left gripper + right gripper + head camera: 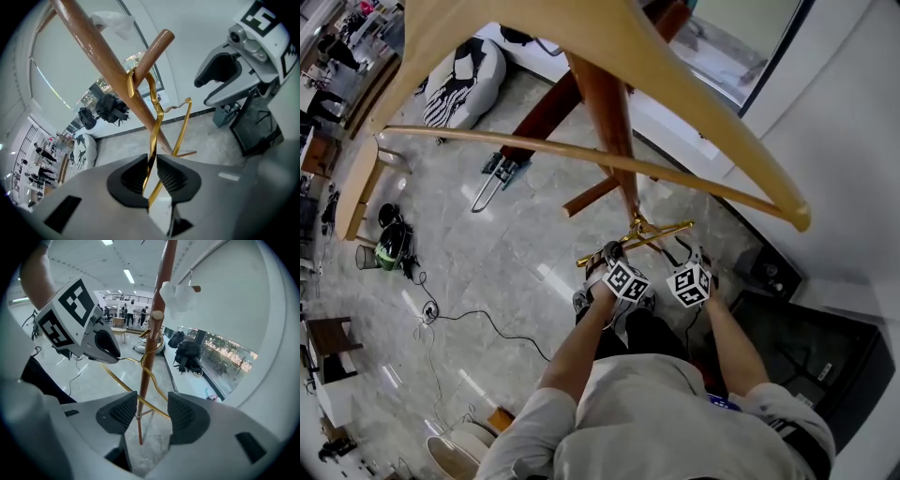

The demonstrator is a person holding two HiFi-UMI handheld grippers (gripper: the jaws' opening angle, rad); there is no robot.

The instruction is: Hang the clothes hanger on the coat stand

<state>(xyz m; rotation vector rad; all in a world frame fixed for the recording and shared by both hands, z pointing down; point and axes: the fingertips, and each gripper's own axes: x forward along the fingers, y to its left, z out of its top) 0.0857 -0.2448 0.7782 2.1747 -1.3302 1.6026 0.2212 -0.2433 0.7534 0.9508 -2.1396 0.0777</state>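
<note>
A gold wire clothes hanger [639, 234] hangs at the brown wooden coat stand [609, 112]. In the left gripper view its hook [132, 82] sits in the crook where a peg [157, 47] meets the pole. My left gripper [151, 176] is shut on the hanger's wire just below the neck. My right gripper [150, 413] stands open, with the pole [152, 348] and a gold wire [152, 406] beyond its jaws, nothing pressed by its pads. In the head view both grippers [609, 251] [694, 255] sit side by side under the hanger.
A large wooden hanger [609, 56] fills the top of the head view, close to the camera. White cloth [177, 296] hangs higher on the stand. A white wall and a black case [806, 347] lie to the right; a beanbag [469, 75] and floor cables [459, 319] to the left.
</note>
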